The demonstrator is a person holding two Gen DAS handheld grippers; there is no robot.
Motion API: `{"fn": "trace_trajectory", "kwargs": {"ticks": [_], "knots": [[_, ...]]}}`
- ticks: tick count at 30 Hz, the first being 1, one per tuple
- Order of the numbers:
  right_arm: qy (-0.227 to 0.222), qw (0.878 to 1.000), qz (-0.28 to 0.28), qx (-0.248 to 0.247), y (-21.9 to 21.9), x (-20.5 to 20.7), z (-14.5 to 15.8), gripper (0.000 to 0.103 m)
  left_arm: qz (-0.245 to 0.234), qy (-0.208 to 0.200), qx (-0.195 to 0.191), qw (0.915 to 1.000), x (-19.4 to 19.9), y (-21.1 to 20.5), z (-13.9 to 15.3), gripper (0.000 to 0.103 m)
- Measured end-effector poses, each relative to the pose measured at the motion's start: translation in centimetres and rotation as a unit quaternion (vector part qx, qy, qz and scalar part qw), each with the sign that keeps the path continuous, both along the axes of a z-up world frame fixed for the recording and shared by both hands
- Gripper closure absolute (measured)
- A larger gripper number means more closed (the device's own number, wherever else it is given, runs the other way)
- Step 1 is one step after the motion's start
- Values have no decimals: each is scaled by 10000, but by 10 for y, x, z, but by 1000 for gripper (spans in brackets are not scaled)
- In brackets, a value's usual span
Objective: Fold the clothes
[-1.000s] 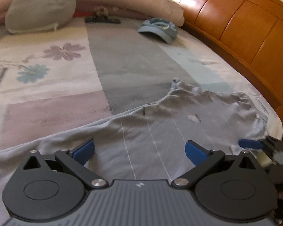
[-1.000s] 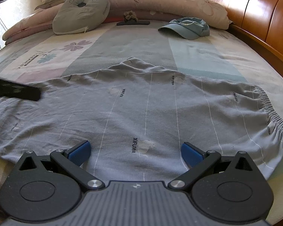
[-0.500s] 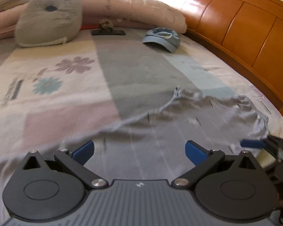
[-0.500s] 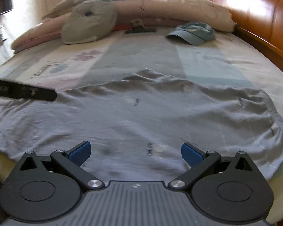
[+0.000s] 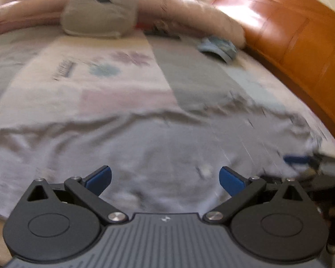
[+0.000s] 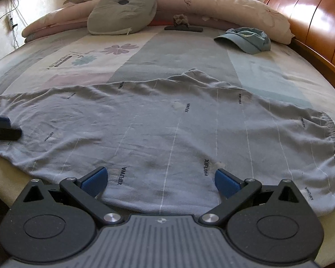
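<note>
Grey striped garment (image 6: 172, 134) lies spread flat across the near edge of the bed (image 6: 172, 51), elastic waistband toward the wooden headboard (image 6: 312, 22) side. Left gripper (image 5: 165, 176): fingers released, spread wide over the cloth, empty; view blurred. Right gripper (image 6: 160, 178): fingers released, wide apart above the garment's near hem. Blue cap (image 6: 245, 39) beyond the garment, near the pillows.

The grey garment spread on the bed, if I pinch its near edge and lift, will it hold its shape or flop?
The grey garment will probably flop: it lies thin and wrinkled, following the bed. It looks light, so one pinch should raise it. The gathered waistband may bunch as it lifts.
</note>
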State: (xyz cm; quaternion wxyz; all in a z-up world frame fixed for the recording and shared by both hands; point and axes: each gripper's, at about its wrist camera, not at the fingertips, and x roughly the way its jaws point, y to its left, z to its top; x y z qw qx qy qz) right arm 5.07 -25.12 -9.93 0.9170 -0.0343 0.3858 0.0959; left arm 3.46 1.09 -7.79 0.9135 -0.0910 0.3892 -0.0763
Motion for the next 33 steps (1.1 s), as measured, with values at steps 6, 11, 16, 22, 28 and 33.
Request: {"fn": "trace_trajectory", "kwargs": {"ticks": [6,11,16,22,28,33], "knots": [[9,10000,-37,-29,2,0,0,0,120,341,209,9991,-11,16,-11,1],[23,10000,-58,-34,2,1,0,0,346,177,199,9990,-12,40,7,1],[36,9999,-88,-41,3,1,0,0,1159,607,344,9908,-4,76,-8,1],[85,9999,-98,-58,3,2,1,0,774,561,-31,9954,-17,92,2,1],[181,9998,-75,-4,6,5,12,0,1159,112,-346,9926,13,168,31,1],[124,9998,-36,117,12,5,28,0,1264,448,-974,9862,44,216,11,1]]}}
